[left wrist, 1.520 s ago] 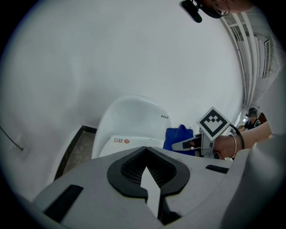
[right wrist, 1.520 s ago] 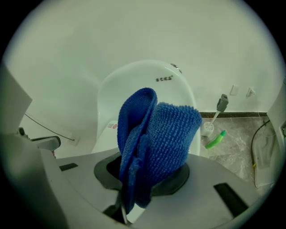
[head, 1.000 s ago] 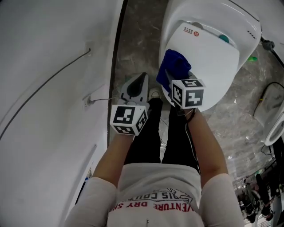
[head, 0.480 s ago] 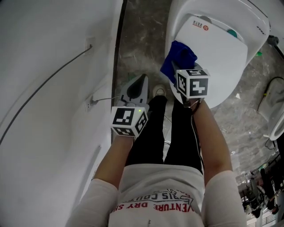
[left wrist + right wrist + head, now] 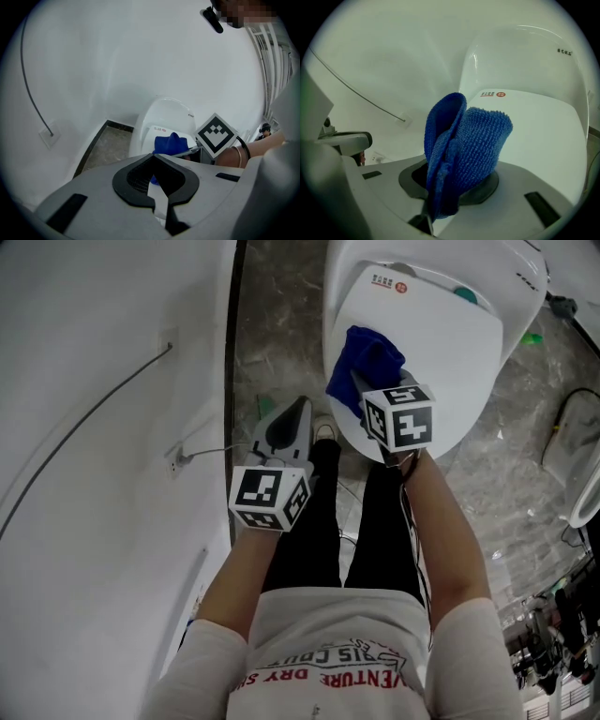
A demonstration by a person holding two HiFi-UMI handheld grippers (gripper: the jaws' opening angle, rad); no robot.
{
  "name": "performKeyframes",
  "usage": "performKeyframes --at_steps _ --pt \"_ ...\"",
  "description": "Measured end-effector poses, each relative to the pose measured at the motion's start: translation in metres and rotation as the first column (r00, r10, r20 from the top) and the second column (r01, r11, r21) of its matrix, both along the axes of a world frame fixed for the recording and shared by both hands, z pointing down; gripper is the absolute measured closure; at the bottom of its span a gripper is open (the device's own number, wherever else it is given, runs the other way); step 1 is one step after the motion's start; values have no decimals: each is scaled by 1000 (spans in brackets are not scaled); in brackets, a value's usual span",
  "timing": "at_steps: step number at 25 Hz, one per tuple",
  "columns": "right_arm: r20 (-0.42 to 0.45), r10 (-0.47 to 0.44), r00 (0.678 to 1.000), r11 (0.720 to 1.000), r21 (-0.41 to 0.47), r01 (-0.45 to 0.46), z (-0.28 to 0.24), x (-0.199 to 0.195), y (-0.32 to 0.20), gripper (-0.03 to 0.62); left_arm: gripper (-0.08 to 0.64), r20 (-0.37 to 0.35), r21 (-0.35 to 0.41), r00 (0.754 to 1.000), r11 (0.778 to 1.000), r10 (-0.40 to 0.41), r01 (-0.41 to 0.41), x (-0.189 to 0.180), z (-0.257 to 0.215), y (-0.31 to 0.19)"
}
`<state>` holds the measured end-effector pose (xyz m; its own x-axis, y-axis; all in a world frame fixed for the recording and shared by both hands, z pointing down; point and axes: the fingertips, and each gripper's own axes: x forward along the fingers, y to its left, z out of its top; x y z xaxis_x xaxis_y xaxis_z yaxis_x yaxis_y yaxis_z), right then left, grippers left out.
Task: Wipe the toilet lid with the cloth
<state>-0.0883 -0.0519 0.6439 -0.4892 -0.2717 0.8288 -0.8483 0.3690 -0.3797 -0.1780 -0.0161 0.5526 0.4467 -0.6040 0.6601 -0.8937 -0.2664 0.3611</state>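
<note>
Bathroom corner: white wall point(image 5: 94, 474), stone floor point(image 5: 281, 324).
The right gripper point(image 5: 364, 397) is clamping the blue cloth point(image 5: 361, 362) over the toilet lid point(image 5: 441, 352) ahead; the left gripper point(image 5: 286, 426), jaws together and empty, is hovering beside it.

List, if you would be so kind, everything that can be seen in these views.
toilet: one, white, ahead of the person
toilet lid: one, white, closed
label: one, red and dark print, far end of the lid
cloth: one, blue, at the lid's near edge
cable: one, grey, on the white wall at left
wall plate: one, white, low on that wall
floor: grey stone
left gripper: grey, jaws together, empty, beside the toilet
right gripper: grey, clamped on the cloth
trousers: black
shirt: white
</note>
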Motion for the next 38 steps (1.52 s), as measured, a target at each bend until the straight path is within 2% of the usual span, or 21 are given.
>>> performKeyframes --at_steps 9,14,22,27,34,38 --pt "6 29 1000 1000 -6 -29 -5 61 12 497 554 7 26 1000 1000 4 -5 54 -8 7" --pt "12 65 998 998 -5 -65 -7 104 19 497 554 41 58 999 998 31 -33 84 -14 10" --pt "37 65 997 998 6 -65 -7 153 33 497 554 40 57 998 997 54 -57 142 -5 23" --pt "69 125 990 992 -21 -124 -3 196 48 497 554 33 62 997 996 65 -67 183 -1 29" --pt "45 122 991 992 -24 -121 3 253 66 497 554 41 47 994 994 101 -103 236 4 52" --pt "24 127 992 992 -32 -126 9 280 74 497 554 43 40 995 995 93 -94 255 7 58"
